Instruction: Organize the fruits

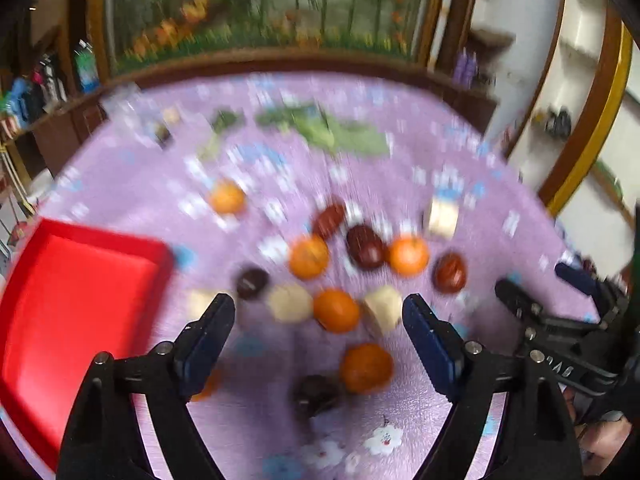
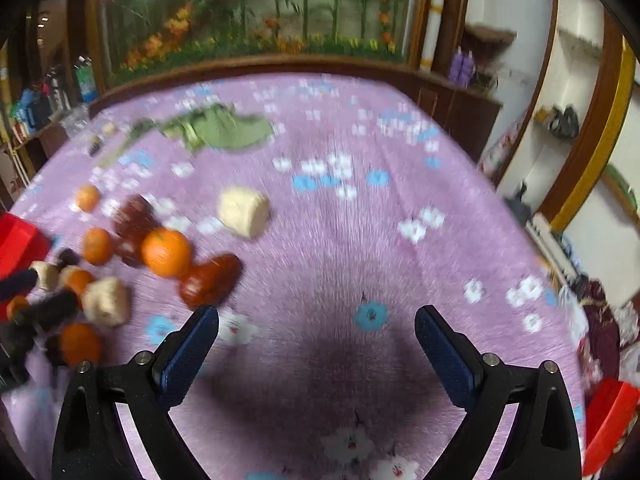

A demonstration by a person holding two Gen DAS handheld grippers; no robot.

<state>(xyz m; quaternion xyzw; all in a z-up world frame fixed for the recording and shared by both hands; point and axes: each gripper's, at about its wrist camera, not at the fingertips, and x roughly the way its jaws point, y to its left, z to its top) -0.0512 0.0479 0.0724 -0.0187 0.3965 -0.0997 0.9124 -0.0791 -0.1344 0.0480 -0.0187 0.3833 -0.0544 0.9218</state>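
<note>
1. Left gripper: jaws spread wide, nothing between them, hovering above the fruit cluster at the near part of the table.
2. Right gripper: also wide open and empty, over bare purple floral cloth; fruit sits off to its left.
3. Closest fruit in the left view: orange with a dark round fruit touching it, both just beyond the fingers.
4. Mid cluster: more oranges, dark red fruits like, pale cream chunks like, all loose on the cloth and unsorted. Heavy motion blur, so types are a guess.
5. Red tray at the left edge, looks empty; a second red tray shows at the near right corner.
6. Step judged: start of sorting, approach to the first pick. Next move needs the left gripper lowered around one fruit without knocking its neighbours, then carried to the tray.
7. Far side: green leafy patch, lone orange, then wooden ledge, flower mural, shelves.
</note>
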